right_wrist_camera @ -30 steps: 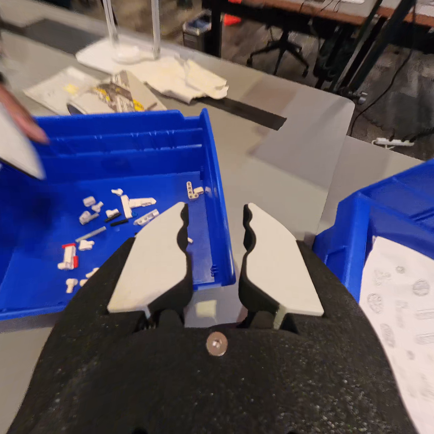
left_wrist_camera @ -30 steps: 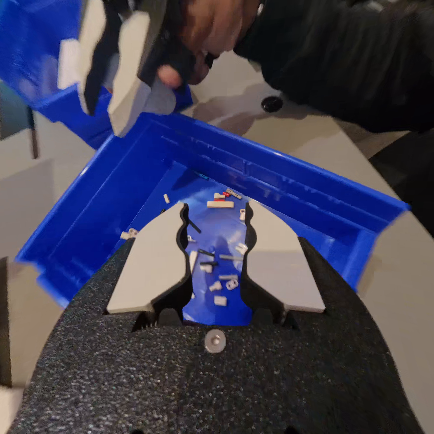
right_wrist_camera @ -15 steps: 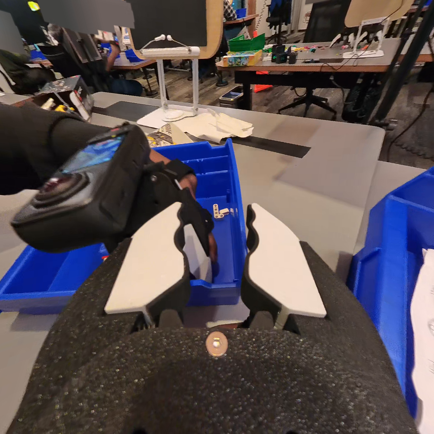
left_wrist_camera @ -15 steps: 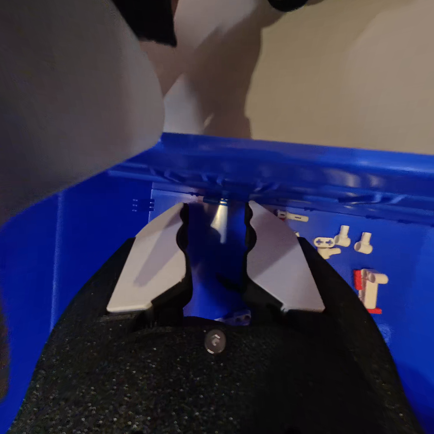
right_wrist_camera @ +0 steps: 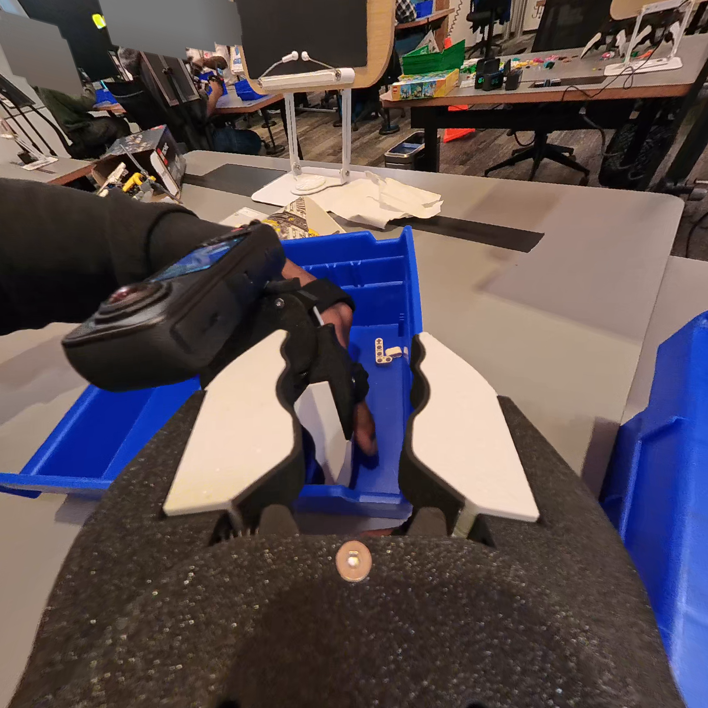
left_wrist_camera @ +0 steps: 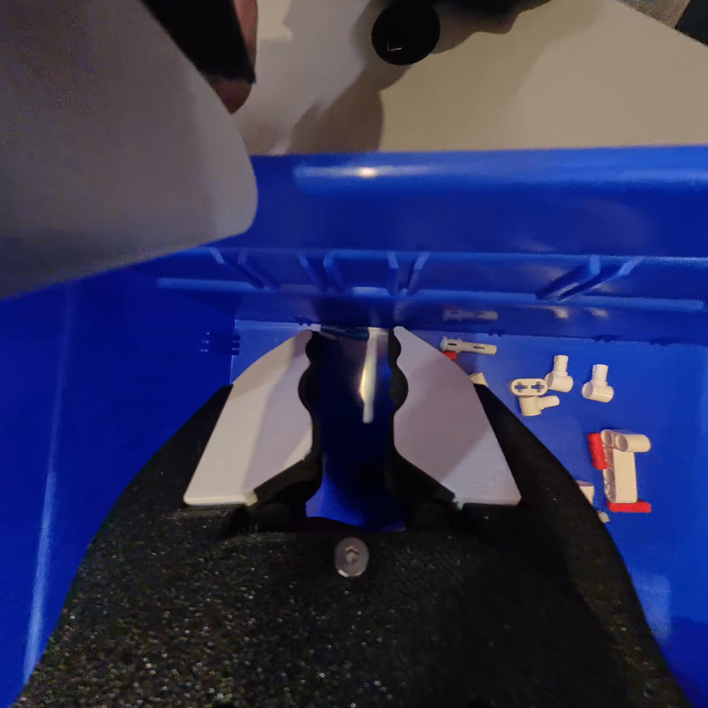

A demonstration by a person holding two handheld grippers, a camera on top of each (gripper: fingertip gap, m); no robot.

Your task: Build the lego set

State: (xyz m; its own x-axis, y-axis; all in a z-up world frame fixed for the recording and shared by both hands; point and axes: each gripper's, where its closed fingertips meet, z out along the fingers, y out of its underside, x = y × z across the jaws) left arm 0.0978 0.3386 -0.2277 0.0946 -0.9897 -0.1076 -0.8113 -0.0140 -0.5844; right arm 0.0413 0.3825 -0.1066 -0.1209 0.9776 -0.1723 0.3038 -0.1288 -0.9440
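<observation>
My left gripper [left_wrist_camera: 352, 337] is low inside a blue bin [left_wrist_camera: 498, 214], with its tips at the foot of the far wall. A small dark blue pin [left_wrist_camera: 344, 332] lies crosswise on the floor between the tips. Gaps show on both sides of it, so the gripper is open. A pale streak [left_wrist_camera: 369, 379] shows between the fingers; I cannot tell if it is a part or glare. My right gripper [right_wrist_camera: 350, 341] is open and empty above the bin's near edge [right_wrist_camera: 356, 498]. The right wrist view shows the left gripper's white finger [right_wrist_camera: 322, 429] reaching down into the bin.
Several white parts [left_wrist_camera: 536, 390], a white pin [left_wrist_camera: 467, 346] and a red and white piece [left_wrist_camera: 620, 471] lie on the bin floor to the right. A white L-shaped beam [right_wrist_camera: 381, 352] lies near the bin's far wall. A second blue bin [right_wrist_camera: 666, 479] stands on the grey table [right_wrist_camera: 536, 306]. Tip to tip, the grippers are about 12 cm apart.
My left gripper came down into the bin's corner and its fingers have drawn closer around the blue pin. My right gripper's fingers have spread wider and it now looks over the bin.
</observation>
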